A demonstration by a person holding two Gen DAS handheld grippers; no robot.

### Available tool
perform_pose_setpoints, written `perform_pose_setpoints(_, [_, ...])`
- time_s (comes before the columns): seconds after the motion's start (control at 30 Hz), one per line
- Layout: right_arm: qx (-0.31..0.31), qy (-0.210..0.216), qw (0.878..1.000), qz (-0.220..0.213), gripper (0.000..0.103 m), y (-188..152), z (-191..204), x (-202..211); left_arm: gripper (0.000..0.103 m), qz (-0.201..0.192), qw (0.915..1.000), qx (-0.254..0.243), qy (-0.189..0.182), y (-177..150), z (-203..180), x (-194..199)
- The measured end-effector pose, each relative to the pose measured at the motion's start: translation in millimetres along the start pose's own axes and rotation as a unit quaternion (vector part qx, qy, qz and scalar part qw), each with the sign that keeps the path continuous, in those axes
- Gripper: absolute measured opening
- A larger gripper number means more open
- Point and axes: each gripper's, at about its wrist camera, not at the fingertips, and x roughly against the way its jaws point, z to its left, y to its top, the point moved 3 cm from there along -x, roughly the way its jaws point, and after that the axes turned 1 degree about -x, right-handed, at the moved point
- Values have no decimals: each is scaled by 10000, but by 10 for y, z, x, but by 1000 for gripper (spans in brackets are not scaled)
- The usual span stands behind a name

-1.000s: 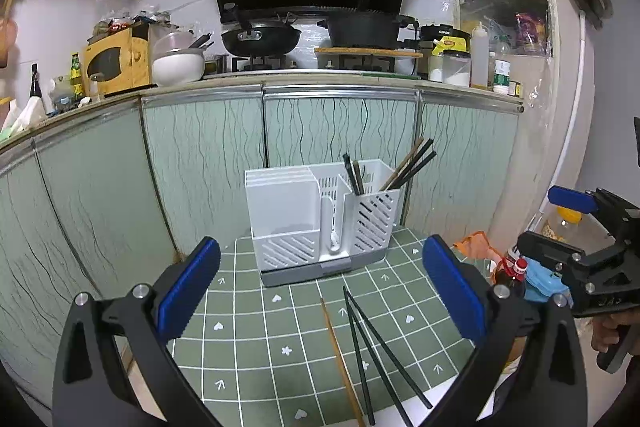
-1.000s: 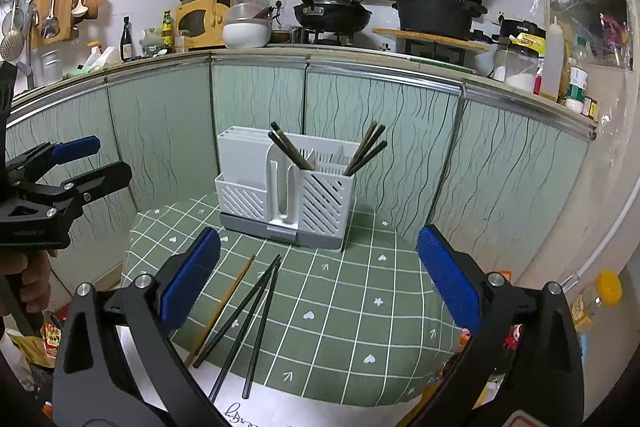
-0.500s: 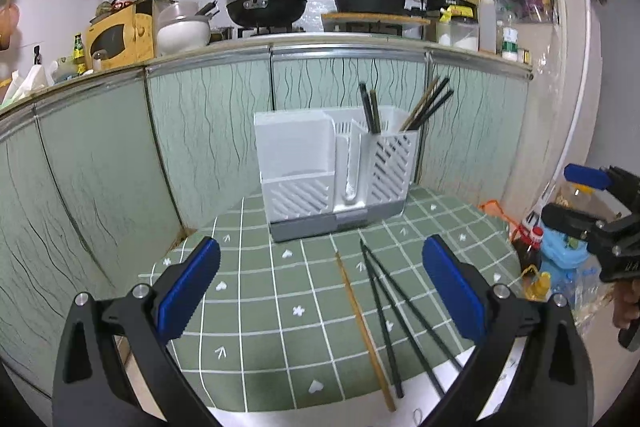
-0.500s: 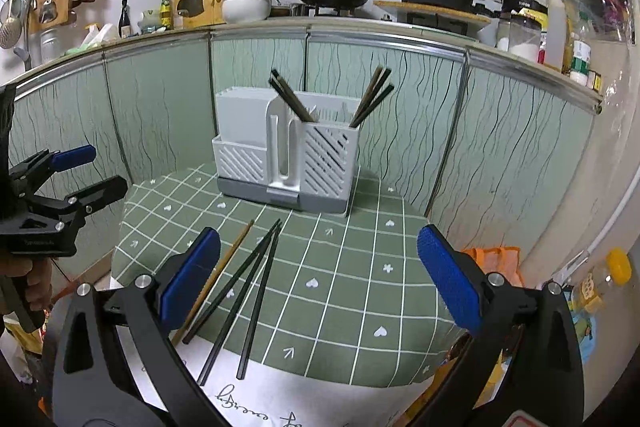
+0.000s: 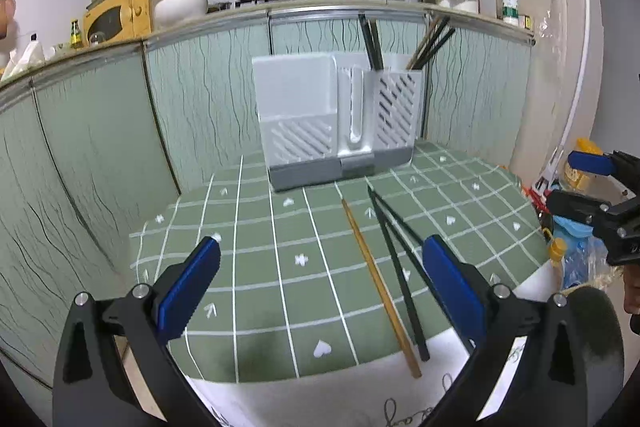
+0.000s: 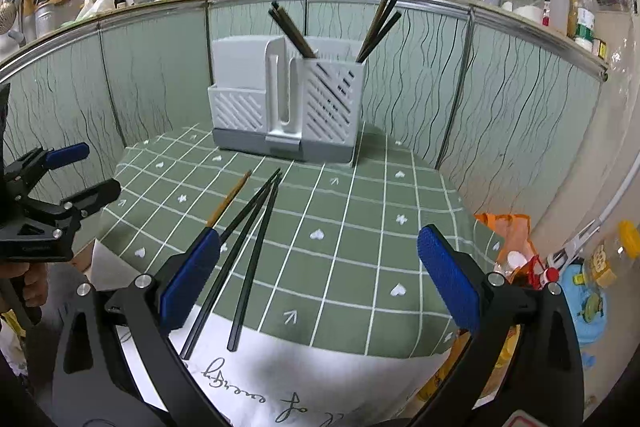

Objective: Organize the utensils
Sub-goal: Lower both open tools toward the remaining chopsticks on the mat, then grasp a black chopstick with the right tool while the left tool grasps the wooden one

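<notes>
Left wrist view: several chopsticks already stand in the holder, one wooden chopstick and two black chopsticks remain near me, both my grippers gaping, empty.

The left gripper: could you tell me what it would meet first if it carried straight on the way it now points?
Probably the green checked tablecloth just ahead, in the bare stretch left of the wooden chopstick. The left gripper is open and holds nothing. If it cleared the table, the white utensil holder comes next; depth is unclear.
</notes>
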Motion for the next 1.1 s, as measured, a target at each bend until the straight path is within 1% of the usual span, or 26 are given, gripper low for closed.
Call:
perform_pose_setpoints(0.27, [58,9,9997,231,95,-267,37,-180,99,206,9998,-28,33,-282,-7,-115])
perform_pose_setpoints(0.57, [58,77,9988,486,95,-518,78,-329,99,412,9990,-124,-93,-542,-54,-199])
perform_pose_setpoints(0.7, [54,71,9982,600,95,-596,93,-379,99,468,9989,-22,-44,-633,-37,-223])
perform_pose_setpoints(0.83, [-24,142,9977,666,94,-664,103,-414,99,469,9988,66,132,-714,-5,-226])
perform_pose_setpoints(0.9, [-43,196,9973,713,89,-700,132,-439,99,512,9984,43,220,-746,-7,-239])
perform_pose_setpoints(0.97, [-18,232,9970,738,87,-727,175,-462,99,540,9983,45,229,-767,-2,-248])
perform_pose_setpoints(1.03, [37,287,9965,783,80,-761,234,-496,99,565,9981,79,230,-791,4,-253])
perform_pose_setpoints(1.1, [98,326,9961,818,75,-793,292,-532,99,597,9979,80,238,-809,5,-259])
